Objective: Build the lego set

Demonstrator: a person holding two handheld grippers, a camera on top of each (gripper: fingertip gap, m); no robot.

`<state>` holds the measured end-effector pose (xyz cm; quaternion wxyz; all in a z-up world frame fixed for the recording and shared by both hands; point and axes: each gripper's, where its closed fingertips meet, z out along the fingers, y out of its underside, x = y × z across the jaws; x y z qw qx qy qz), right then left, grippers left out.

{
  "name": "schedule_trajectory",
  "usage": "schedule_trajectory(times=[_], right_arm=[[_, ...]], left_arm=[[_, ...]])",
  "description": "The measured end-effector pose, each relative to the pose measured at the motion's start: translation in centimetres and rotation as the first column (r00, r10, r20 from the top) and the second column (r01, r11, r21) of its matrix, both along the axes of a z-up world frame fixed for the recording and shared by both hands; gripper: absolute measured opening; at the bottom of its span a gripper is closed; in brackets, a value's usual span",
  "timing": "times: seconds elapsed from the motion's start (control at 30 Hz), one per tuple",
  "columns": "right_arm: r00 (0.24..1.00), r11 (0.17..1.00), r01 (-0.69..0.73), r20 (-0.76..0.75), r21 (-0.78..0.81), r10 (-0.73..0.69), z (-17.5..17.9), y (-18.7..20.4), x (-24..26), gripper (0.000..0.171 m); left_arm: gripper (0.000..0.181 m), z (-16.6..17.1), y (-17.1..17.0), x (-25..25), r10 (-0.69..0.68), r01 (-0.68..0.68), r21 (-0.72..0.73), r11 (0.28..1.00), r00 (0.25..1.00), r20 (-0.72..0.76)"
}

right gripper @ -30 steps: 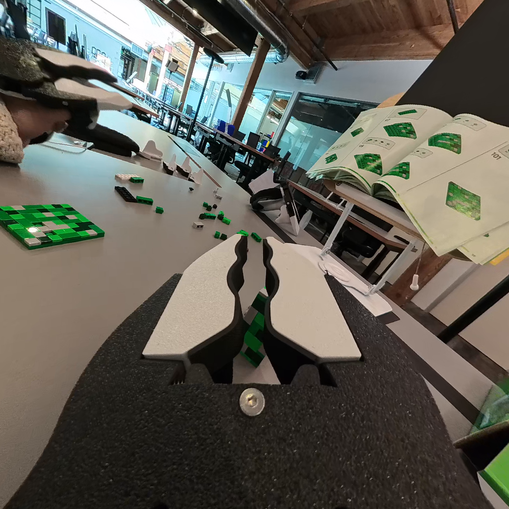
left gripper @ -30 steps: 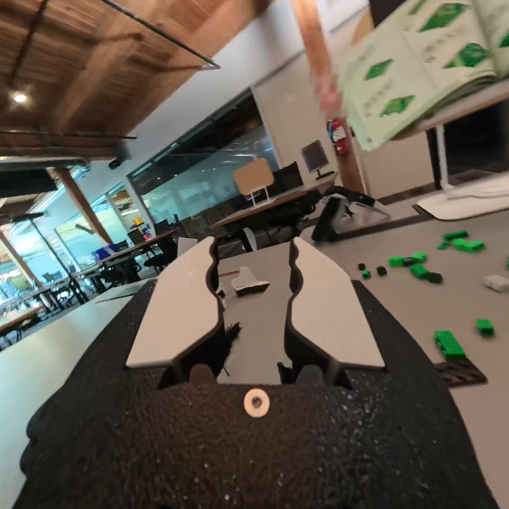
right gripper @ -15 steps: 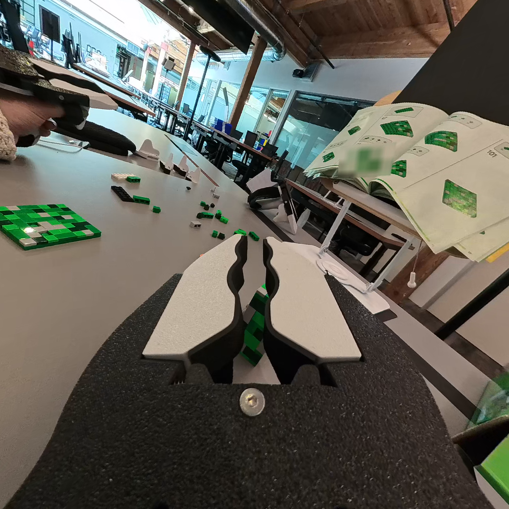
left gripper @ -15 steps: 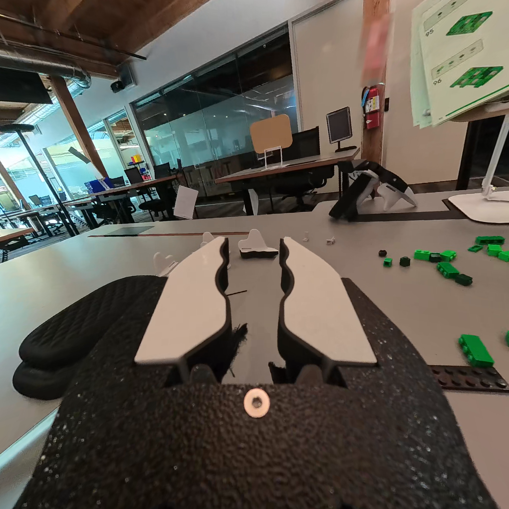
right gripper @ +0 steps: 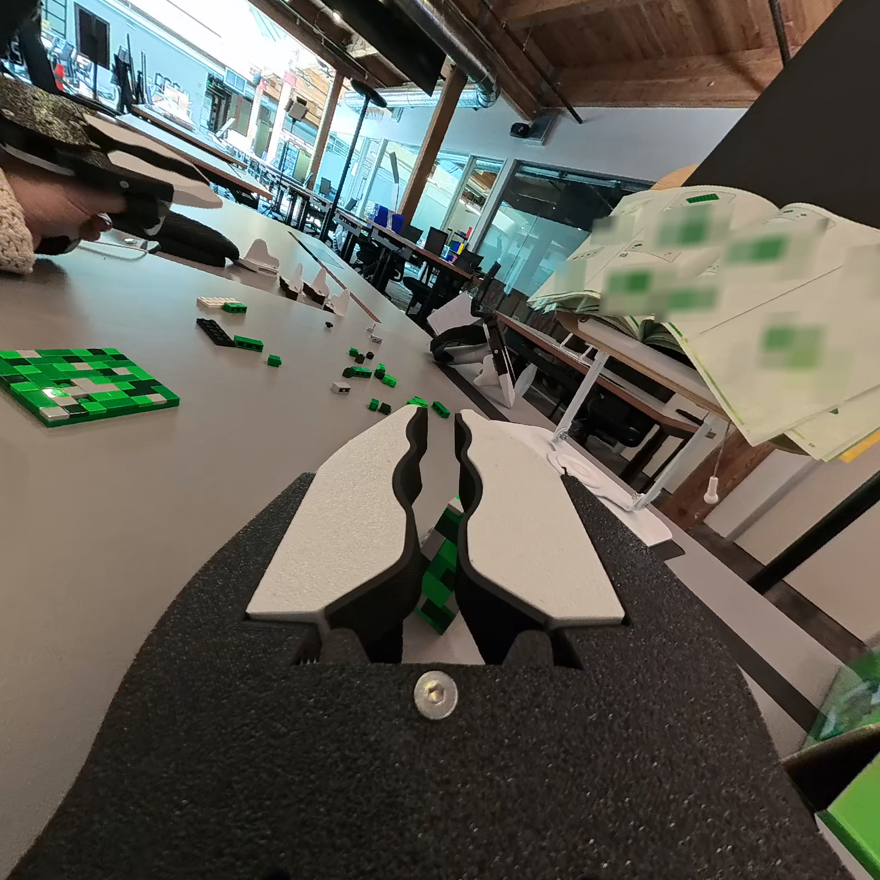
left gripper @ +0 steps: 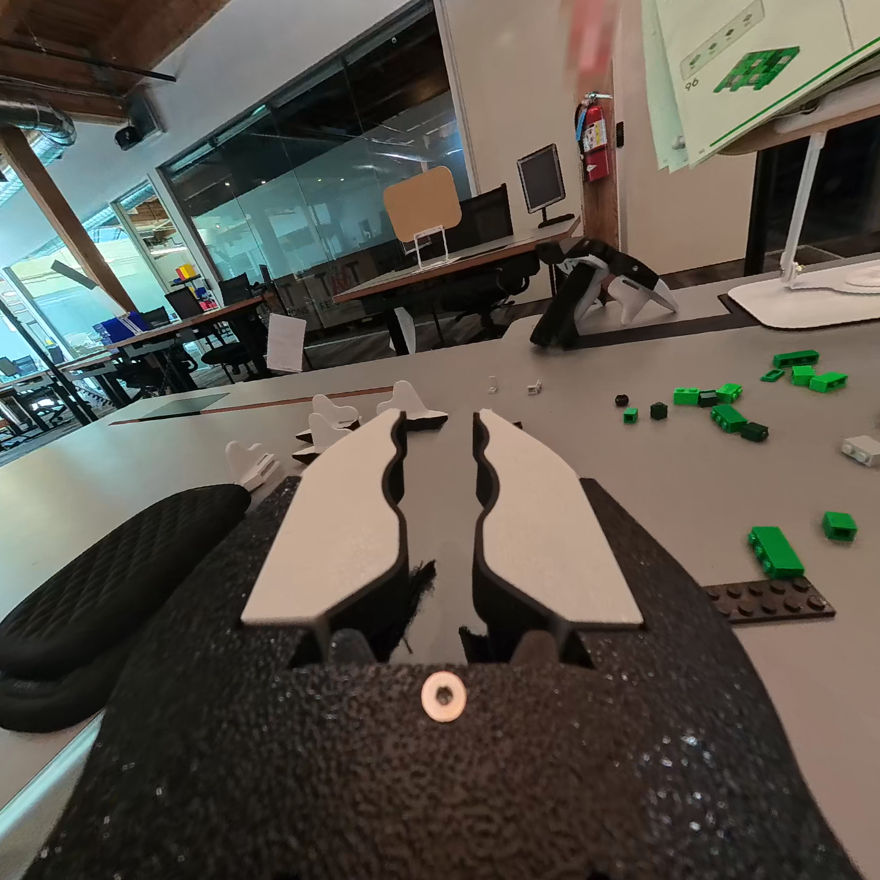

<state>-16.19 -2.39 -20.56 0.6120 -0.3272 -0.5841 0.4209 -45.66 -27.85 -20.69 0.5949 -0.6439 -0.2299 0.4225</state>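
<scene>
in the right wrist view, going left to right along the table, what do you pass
Person's hand with the left hand-held gripper, green tiled plate, black flat plate, grey brick, right hand-held gripper shut on a green brick piece, white stand base, open instruction book.

Far glass walls [left gripper: 309,157], rows of desks [left gripper: 457,266] with chairs, wood-beamed ceiling [right gripper: 643,43], daylight at left.

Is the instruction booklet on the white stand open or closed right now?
Open: the pale green instruction booklet lies spread on the white stand, pages fanning to both sides.
</scene>
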Motion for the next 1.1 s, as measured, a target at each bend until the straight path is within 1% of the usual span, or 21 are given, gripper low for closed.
schedule_trajectory(times=[0.77,0.87,0.93,0.97,1.0,1.03,1.07,1.1], right_arm=[[1.0,1.0,-0.007,-0.003,0.029,0.007,-0.1,-0.2,0.1,0.01],[1.0,1.0,-0.005,-0.004,0.029,0.006,-0.1,-0.1,0.1,0.01],[1.0,1.0,-0.003,-0.004,0.03,0.003,-0.1,-0.1,0.1,0.01],[1.0,0.999,0.0,-0.004,0.032,0.001,-0.1,0.0,0.1,0.01],[1.0,0.999,0.003,-0.005,0.034,-0.003,-0.1,0.0,0.1,0.01],[1.0,0.999,0.007,-0.006,0.037,-0.006,-0.1,0.0,0.1,0.01],[1.0,0.999,0.009,-0.007,0.04,-0.008,0.0,0.0,0.1,0.01],[1.0,0.999,0.01,-0.008,0.042,-0.009,0.0,0.0,0.1,0.01]], left_arm=[[0.023,-0.3,0.8,0.3,-0.037,0.037,-0.029,0.999,0.999,0.005],[0.024,-0.1,1.2,0.8,-0.069,0.069,-0.037,0.997,0.997,-0.015],[0.026,0.4,2.2,1.9,-0.148,0.146,-0.04,0.988,0.988,-0.049],[0.027,0.6,3.1,3.1,-0.229,0.226,-0.052,0.973,0.971,-0.064],[0.029,0.6,4.3,5.0,-0.346,0.341,-0.083,0.937,0.936,-0.067],[0.034,0.3,5.7,7.7,-0.499,0.491,-0.121,0.863,0.865,-0.051],[0.035,-0.3,6.8,11.4,-0.672,0.664,-0.152,0.732,0.741,0.001],[0.036,-1.1,7.2,14.8,-0.79,0.791,-0.155,0.591,0.607,0.087]])
